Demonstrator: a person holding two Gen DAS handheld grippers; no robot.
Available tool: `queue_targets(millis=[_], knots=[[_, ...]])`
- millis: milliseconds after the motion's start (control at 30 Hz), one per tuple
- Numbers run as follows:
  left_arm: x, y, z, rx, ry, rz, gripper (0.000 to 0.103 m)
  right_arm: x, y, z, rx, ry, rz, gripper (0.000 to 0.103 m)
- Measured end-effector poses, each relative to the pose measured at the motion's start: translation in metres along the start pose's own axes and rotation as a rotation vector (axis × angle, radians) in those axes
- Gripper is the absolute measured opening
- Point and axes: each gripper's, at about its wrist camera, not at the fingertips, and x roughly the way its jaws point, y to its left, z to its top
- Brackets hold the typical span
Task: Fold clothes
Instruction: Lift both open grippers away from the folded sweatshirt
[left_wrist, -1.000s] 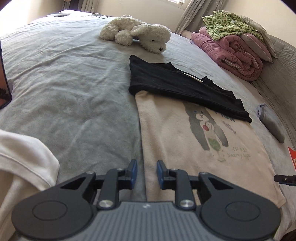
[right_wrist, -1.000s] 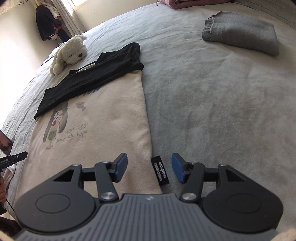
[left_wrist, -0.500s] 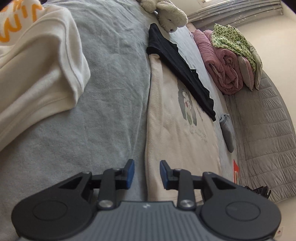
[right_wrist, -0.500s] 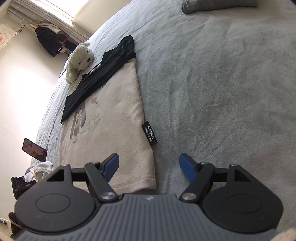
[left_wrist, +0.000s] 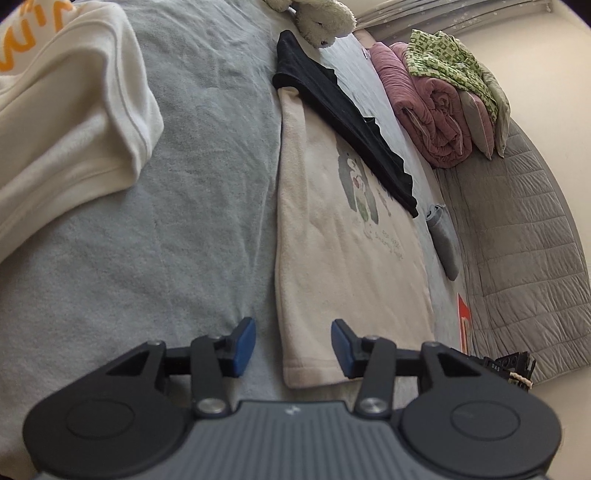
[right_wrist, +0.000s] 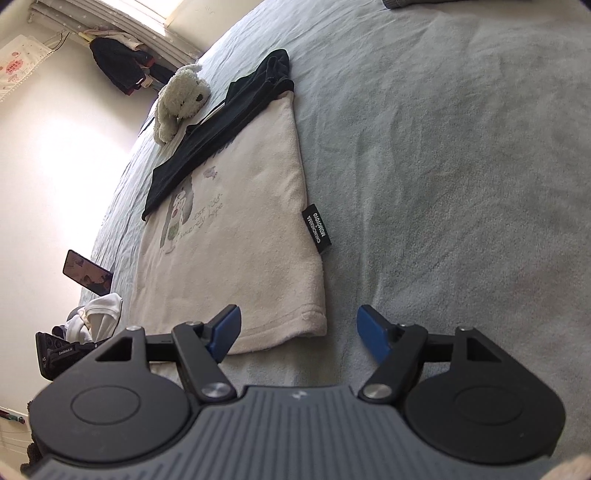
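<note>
Where the grey bedspread (left_wrist: 177, 229) lies flat, 1 cream garment (left_wrist: 332, 236) with a bear print is spread lengthwise, its hem toward both cameras. Item 2: black garment (left_wrist: 351, 125), laid across the cream one's far end. Item 3: white plush dog (left_wrist: 321, 18), beyond the black garment. Item 4: rolled pink blanket (left_wrist: 428, 110) with a green patterned cloth (left_wrist: 447, 62) on top, at the bed's far right. Item 5: white top with orange lettering (left_wrist: 62, 110), at the left edge of the left view. Item 6: black side label (right_wrist: 316, 228) on the cream garment's right edge.

Left gripper (left_wrist: 293, 343): jaws apart and opening, the hem's left corner between them, pads not pressing it. Right gripper (right_wrist: 298, 330): jaws wide but closing, straddling the hem's right corner, no contact seen.
</note>
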Motion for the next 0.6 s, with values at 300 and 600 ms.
queue_targets(millis=[300, 600], knots=[[0.004, -0.011, -0.004, 0.049, 0.017, 0.026, 0.062, -0.001, -0.003, -0.008, -0.006, -0.019, -0.001, 0.068], [-0.013, -0.011, -0.015, -0.039, 0.077, 0.049, 0.064, -0.009, -0.024, -0.015, 0.144, -0.068, 0.105, 0.072]])
